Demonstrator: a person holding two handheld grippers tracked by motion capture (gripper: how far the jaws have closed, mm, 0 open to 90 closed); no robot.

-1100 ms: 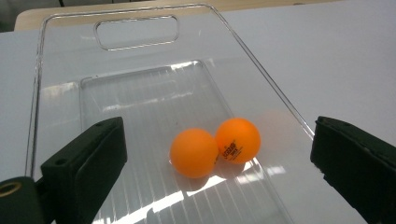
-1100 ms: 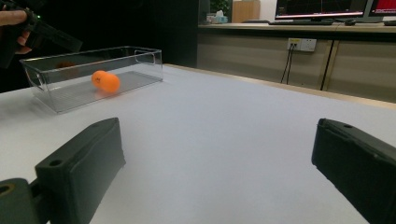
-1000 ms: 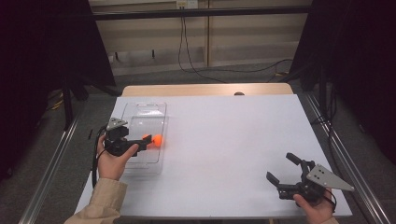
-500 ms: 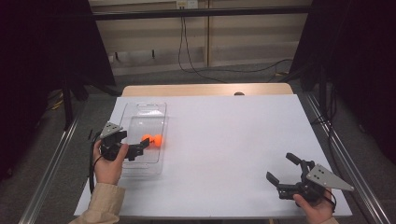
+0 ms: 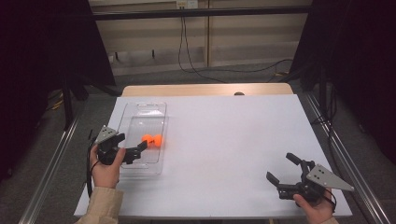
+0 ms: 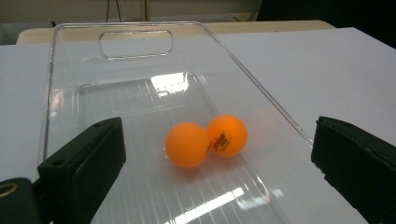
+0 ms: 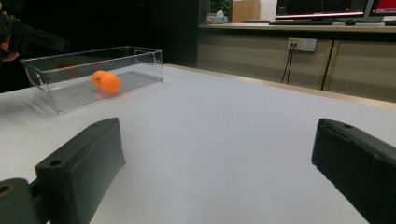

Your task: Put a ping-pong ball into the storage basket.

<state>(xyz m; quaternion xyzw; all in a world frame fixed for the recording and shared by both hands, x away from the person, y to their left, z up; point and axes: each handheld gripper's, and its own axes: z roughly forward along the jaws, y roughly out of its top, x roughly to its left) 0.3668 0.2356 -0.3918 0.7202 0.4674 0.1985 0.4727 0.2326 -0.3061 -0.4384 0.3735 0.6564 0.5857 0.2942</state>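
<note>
Two orange balls (image 5: 153, 139) lie touching each other on the floor of a clear plastic bin (image 5: 140, 108) at the table's left. In the left gripper view the balls (image 6: 205, 140) sit ahead of the jaws and between their lines, one with dark print on it. My left gripper (image 5: 139, 151) hovers over the bin's near end, open, with its fingers (image 6: 84, 163) wide apart and empty. Over the near right of the table my right gripper (image 5: 281, 168) is open and holds nothing. From it the bin (image 7: 140, 63) and the balls (image 7: 105, 80) show far off.
The white tabletop (image 5: 233, 140) stretches between the bin and the right gripper. A wooden strip (image 5: 205, 89) runs along the far edge with a small dark thing (image 5: 239, 93) on it. Metal rails (image 5: 46, 177) flank the table. Cables hang behind.
My left gripper has drawn back to the near left, away from the orange spot at its jaw tips. Two balls now lie apart from the jaws in the bin. The right gripper has stayed put.
</note>
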